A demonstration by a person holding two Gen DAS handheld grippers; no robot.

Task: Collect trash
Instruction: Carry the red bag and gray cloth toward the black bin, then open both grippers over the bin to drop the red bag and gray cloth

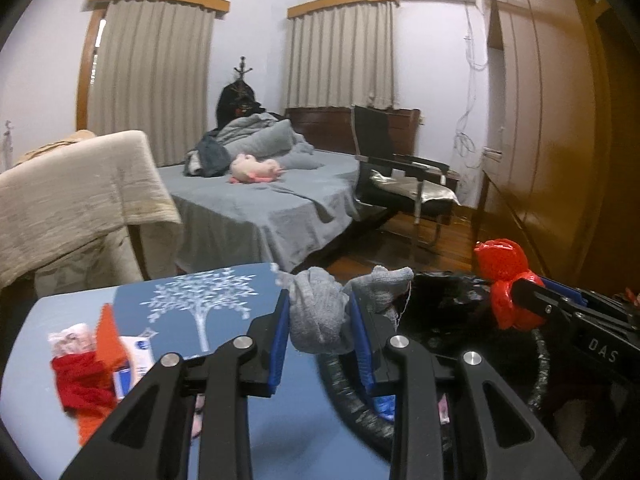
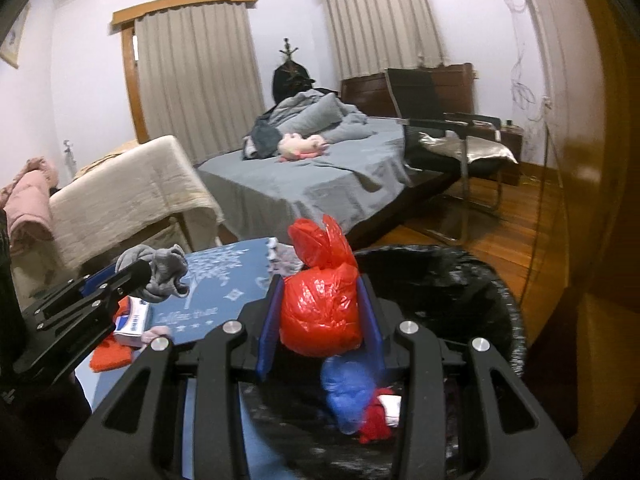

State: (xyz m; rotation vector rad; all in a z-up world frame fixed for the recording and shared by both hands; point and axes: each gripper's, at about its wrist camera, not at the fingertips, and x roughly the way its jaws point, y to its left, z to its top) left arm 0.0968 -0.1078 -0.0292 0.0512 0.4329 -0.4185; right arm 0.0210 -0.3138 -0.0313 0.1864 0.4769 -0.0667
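A: Room to move? 
B: Round black-lined trash bin (image 2: 460,280) sits right beside the blue table (image 1: 280,420) edge; bare wooden floor (image 2: 500,216) beyond, grey-sheeted bed (image 1: 260,200) well apart.

A: Textures? 
B: Left claw (image 1: 320,324) clamped on a soft crumpled grey knit cloth (image 1: 316,312), at the table edge by the bin rim. Right claw (image 2: 320,316) grips a glossy, knotted red plastic bag (image 2: 320,304) over the bin opening.

A: In the bin? 
B: Blue and red scraps (image 2: 356,404), blurred.
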